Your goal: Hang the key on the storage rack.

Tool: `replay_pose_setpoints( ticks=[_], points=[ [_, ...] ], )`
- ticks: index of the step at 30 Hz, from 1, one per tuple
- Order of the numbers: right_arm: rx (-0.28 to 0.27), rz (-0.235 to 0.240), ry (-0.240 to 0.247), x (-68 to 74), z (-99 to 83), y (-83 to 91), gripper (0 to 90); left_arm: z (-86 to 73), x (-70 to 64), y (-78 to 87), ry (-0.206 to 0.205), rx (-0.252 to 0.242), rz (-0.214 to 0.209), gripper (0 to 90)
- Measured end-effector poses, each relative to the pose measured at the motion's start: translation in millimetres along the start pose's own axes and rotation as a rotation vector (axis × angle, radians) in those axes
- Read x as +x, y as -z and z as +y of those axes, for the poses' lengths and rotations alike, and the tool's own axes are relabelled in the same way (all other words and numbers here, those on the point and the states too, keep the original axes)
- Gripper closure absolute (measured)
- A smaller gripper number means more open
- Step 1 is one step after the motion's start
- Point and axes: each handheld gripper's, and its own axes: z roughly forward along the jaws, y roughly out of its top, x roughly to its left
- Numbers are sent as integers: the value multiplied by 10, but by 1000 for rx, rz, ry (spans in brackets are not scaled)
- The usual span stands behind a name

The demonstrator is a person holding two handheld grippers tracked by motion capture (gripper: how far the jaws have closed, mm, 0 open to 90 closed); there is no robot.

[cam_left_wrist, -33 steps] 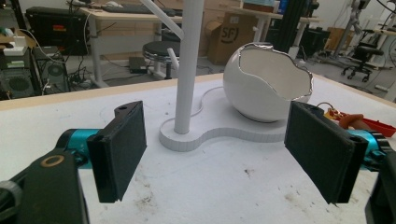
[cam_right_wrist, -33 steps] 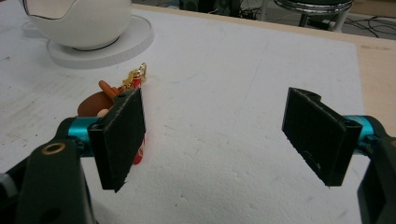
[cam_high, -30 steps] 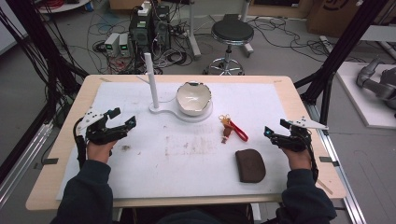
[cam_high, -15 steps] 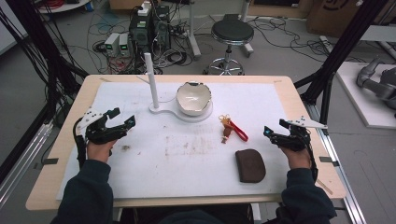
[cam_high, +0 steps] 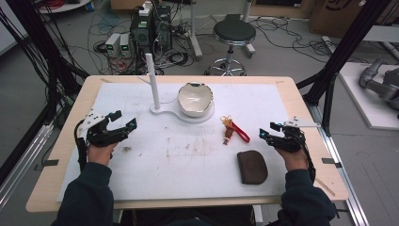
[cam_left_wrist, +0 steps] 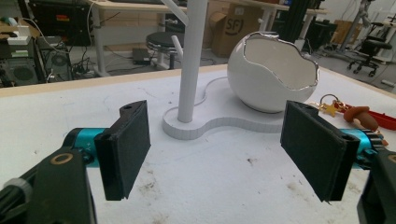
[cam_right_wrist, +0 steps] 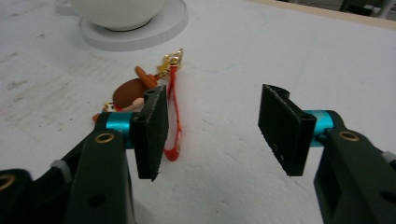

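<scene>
**Both grippers open, nothing held, keychain just ahead of the right one**

Right gripper (cam_high: 266, 131): jaws spread wide, nothing between them, hovering near the right edge of the white mat (cam_high: 155, 165). Aimed leftward toward the keychain (cam_high: 233, 130), just short of it and apart from it. Seen along its own jaws (cam_right_wrist: 212, 128): keychain (cam_right_wrist: 154, 93) lying flat just beyond the left jaw, partly hidden behind it; brown figure charm, gold clasp and red strap trailing down toward the camera. No contact with either jaw.

Left gripper (cam_high: 124, 121): likewise wide open and empty, held over the left part of the mat, well apart from the keychain. Pointed toward the white stand (cam_high: 162, 110). Seen along its own jaws (cam_left_wrist: 215, 149): upright white post of the stand (cam_left_wrist: 191, 60) straight ahead between the jaws but farther off, flat curved base resting on the mat, white egg-shaped bowl (cam_left_wrist: 271, 74) with a jagged silver-edged opening sitting on the base's right part. Keychain (cam_left_wrist: 357, 116) peeking out behind the right jaw, beside the bowl.

From above: bowl (cam_high: 195, 99) at centre rear of the mat, keychain to its right and nearer the person, dark brown pouch (cam_high: 251, 166) lying flat nearer still, close to the right forearm. Mat stained with brownish marks around its middle.
</scene>
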Motion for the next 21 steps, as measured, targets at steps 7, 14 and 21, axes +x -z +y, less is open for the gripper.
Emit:
replay_pose_setpoints(
  ticks=[7, 14, 21],
  points=[
    [56, 60, 60, 135, 85, -223, 531, -23, -9, -39, 7, 17, -14, 242],
    [140, 118, 106, 274, 196, -519, 489, -31, -16, -67, 10, 29, -19, 244],
    [186, 128, 121, 461, 299, -760, 295, -43, -28, -93, 9, 38, -26, 246]
  ],
)
